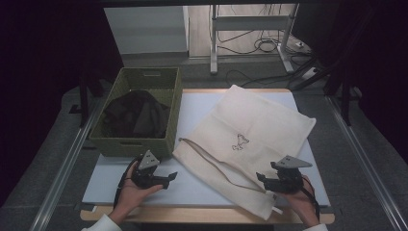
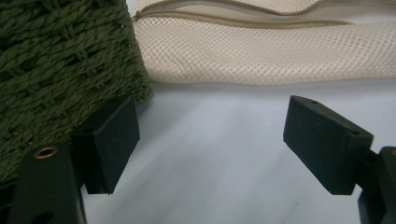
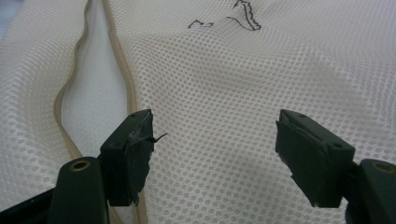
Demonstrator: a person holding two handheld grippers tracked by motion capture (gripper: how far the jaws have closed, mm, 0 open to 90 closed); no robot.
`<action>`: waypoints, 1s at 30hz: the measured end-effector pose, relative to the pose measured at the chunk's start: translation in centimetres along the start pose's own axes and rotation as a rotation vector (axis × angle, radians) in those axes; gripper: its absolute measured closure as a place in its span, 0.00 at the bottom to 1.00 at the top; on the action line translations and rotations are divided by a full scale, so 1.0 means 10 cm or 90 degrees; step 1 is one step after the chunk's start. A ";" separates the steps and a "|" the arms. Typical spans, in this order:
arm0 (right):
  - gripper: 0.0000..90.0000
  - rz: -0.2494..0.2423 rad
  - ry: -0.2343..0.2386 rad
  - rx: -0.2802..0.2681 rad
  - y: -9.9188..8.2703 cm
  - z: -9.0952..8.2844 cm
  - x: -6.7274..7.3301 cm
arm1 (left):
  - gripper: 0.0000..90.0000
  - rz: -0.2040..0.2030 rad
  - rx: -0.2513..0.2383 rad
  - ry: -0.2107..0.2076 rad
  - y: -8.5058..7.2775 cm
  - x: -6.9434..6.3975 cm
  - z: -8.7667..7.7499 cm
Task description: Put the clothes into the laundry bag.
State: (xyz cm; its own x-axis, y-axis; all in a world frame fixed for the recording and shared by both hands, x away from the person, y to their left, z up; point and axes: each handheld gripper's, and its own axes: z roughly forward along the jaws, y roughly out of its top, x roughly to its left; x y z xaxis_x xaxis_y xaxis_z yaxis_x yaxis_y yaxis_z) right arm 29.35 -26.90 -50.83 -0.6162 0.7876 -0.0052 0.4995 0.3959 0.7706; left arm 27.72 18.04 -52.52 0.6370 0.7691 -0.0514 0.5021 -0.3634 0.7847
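Note:
A cream mesh laundry bag (image 1: 250, 139) with a small drawn figure lies flat across the white table top, its zipper partly open along the near left edge. A green woven basket (image 1: 139, 113) holding dark clothing (image 1: 134, 115) stands at the left. My left gripper (image 1: 169, 179) hovers open over bare table, just in front of the basket (image 2: 56, 70), pointing at the bag's edge (image 2: 261, 51). My right gripper (image 1: 260, 179) is open above the bag's near corner; in the right gripper view its jaws straddle mesh (image 3: 224, 93) beside the open zipper (image 3: 121, 79), nothing pinched.
The white board (image 1: 192, 110) rests on a wooden table (image 1: 202, 214) flanked by metal rails (image 1: 67, 159). Behind the table are a stand's legs (image 1: 214, 43) and floor cables (image 1: 264, 45). Dark curtains close both sides.

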 end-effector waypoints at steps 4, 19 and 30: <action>0.33 -0.004 0.003 0.006 0.01 0.02 -0.02 | 0.20 -0.002 0.001 -0.001 0.01 0.02 0.01; 0.35 0.009 0.005 0.002 0.27 -0.02 0.04 | 0.21 -0.005 0.014 -0.004 0.01 0.02 0.02; 0.36 -0.025 -0.008 0.013 0.51 0.05 0.16 | 0.21 -0.001 0.026 -0.003 0.00 0.03 0.06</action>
State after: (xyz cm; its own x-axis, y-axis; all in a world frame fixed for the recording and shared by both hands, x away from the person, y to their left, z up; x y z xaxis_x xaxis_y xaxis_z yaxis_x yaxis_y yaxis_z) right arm 31.22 -23.39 -47.21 -0.6285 0.7766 -0.0434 0.4873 0.4367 0.7562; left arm 28.24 17.92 -52.96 0.6385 0.7675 -0.0561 0.5267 -0.3826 0.7591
